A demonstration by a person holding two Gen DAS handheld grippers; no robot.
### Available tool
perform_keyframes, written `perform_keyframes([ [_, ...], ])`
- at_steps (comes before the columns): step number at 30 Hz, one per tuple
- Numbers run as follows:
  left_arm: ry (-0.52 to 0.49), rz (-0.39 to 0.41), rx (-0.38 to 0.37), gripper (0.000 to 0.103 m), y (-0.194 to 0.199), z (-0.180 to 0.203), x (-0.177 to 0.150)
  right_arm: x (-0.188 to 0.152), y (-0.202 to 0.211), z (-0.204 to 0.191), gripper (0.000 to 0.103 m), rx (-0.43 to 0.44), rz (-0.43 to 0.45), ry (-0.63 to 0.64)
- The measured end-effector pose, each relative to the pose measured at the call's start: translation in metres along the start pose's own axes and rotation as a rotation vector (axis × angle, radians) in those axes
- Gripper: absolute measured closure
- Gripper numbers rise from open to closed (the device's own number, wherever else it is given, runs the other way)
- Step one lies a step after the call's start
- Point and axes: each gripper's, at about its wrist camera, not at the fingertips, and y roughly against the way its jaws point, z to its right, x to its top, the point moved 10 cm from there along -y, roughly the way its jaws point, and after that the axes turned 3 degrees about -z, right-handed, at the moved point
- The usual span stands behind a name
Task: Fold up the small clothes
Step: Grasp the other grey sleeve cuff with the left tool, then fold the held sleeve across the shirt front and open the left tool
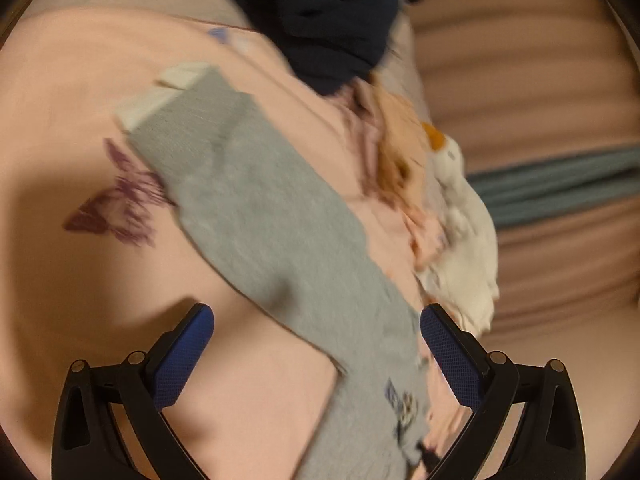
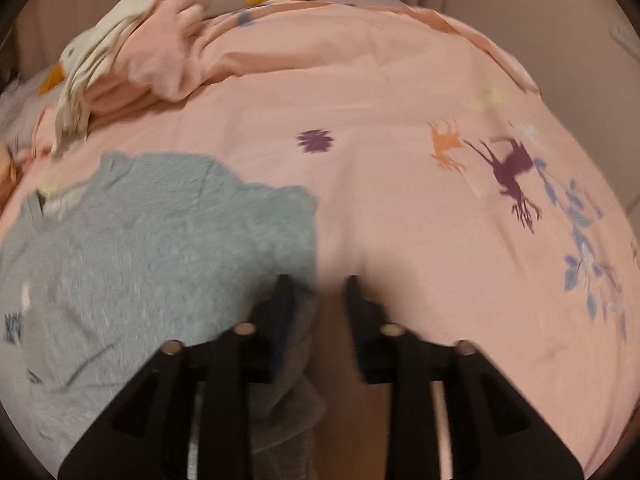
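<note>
Grey garment between wide-open left gripper; bunched between right gripper, grip unclear. Just one garment, two grippers.

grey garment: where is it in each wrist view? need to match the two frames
Left wrist: the grey garment runs diagonally from upper left of centre down to the bottom, passing between the open fingers of the left gripper.
Right wrist: it fills the lower left, its edge hanging by the left finger of the right gripper.
Shared landmark: the white garment with mustard trim on the pink sheet.
</note>
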Motion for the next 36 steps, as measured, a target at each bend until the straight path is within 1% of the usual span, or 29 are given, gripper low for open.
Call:
perform_keyframes([
  [1, 0.030, 0.007, -0.014, 0.001, -0.002, -0.005, 0.006, 0.001, 0.006, 0.006, 0.074, 0.028, 0.010, -0.020],
  [2, 0.054, 0.019, -0.027, 0.001, -0.002, -0.010, 0.012, 0.001, 0.017, 0.008, 0.074, 0.050, 0.046, -0.026],
  [3, 0.072, 0.033, -0.037, 0.001, -0.001, -0.012, 0.017, 0.001, 0.025, 0.007, 0.072, 0.071, 0.066, -0.020],
  [4, 0.092, 0.056, -0.056, 0.001, 0.000, -0.014, 0.026, 0.000, 0.035, 0.003, 0.072, 0.094, 0.088, -0.010],
  [8, 0.133, 0.103, -0.079, 0.001, 0.000, -0.015, 0.051, -0.007, 0.066, -0.011, 0.071, 0.197, 0.136, 0.007],
  [10, 0.153, 0.115, -0.066, 0.001, -0.002, -0.018, 0.061, -0.010, 0.079, -0.017, 0.064, 0.246, 0.155, 0.013],
  [12, 0.146, 0.134, -0.042, 0.001, -0.002, -0.018, 0.067, -0.016, 0.090, -0.022, 0.061, 0.277, 0.168, 0.025],
  [13, 0.139, 0.144, -0.027, 0.004, -0.004, -0.019, 0.069, -0.019, 0.095, -0.021, 0.061, 0.291, 0.172, 0.032],
  [15, 0.132, 0.164, 0.024, 0.016, -0.003, -0.024, 0.074, -0.024, 0.100, -0.026, 0.061, 0.315, 0.173, 0.044],
  [17, 0.148, 0.171, 0.080, 0.042, -0.011, -0.032, 0.078, -0.030, 0.104, -0.028, 0.061, 0.337, 0.170, 0.054],
  [18, 0.149, 0.173, 0.104, 0.050, -0.010, -0.036, 0.079, -0.033, 0.105, -0.030, 0.061, 0.342, 0.164, 0.059],
  [19, 0.145, 0.173, 0.139, 0.066, -0.009, -0.041, 0.080, -0.037, 0.104, -0.033, 0.061, 0.346, 0.156, 0.068],
  [20, 0.134, 0.172, 0.170, 0.079, -0.009, -0.044, 0.082, -0.039, 0.106, -0.033, 0.061, 0.346, 0.156, 0.074],
  [21, 0.118, 0.173, 0.207, 0.084, -0.007, -0.045, 0.082, -0.041, 0.106, -0.034, 0.061, 0.345, 0.157, 0.080],
  [23, 0.047, 0.174, 0.280, 0.087, -0.003, -0.040, 0.081, -0.046, 0.108, -0.035, 0.061, 0.353, 0.154, 0.087],
  [24, 0.002, 0.175, 0.310, 0.088, -0.002, -0.034, 0.079, -0.048, 0.108, -0.034, 0.061, 0.355, 0.155, 0.087],
  [25, -0.063, 0.173, 0.328, 0.088, -0.002, -0.020, 0.076, -0.049, 0.109, -0.033, 0.060, 0.355, 0.157, 0.085],
  [26, -0.153, 0.176, 0.329, 0.088, -0.001, 0.000, 0.071, -0.050, 0.109, -0.032, 0.059, 0.360, 0.157, 0.081],
  [27, -0.223, 0.183, 0.335, 0.088, -0.001, 0.017, 0.067, -0.052, 0.110, -0.030, 0.059, 0.382, 0.151, 0.068],
  [28, -0.319, 0.191, 0.344, 0.088, 0.000, 0.041, 0.058, -0.054, 0.110, -0.029, 0.058, 0.400, 0.145, 0.051],
  [31, -0.496, 0.174, 0.309, 0.088, -0.008, 0.097, 0.026, -0.059, 0.115, -0.028, 0.056, 0.442, 0.146, 0.023],
  [34, -0.687, 0.133, 0.288, 0.088, -0.029, 0.151, -0.024, -0.067, 0.119, -0.029, 0.055, 0.471, 0.147, 0.016],
  [35, -0.743, 0.112, 0.282, 0.088, -0.040, 0.164, -0.043, -0.069, 0.119, -0.029, 0.055, 0.479, 0.146, 0.016],
  [36, -0.776, 0.095, 0.278, 0.088, -0.049, 0.172, -0.056, -0.071, 0.120, -0.030, 0.055, 0.492, 0.144, 0.015],
])
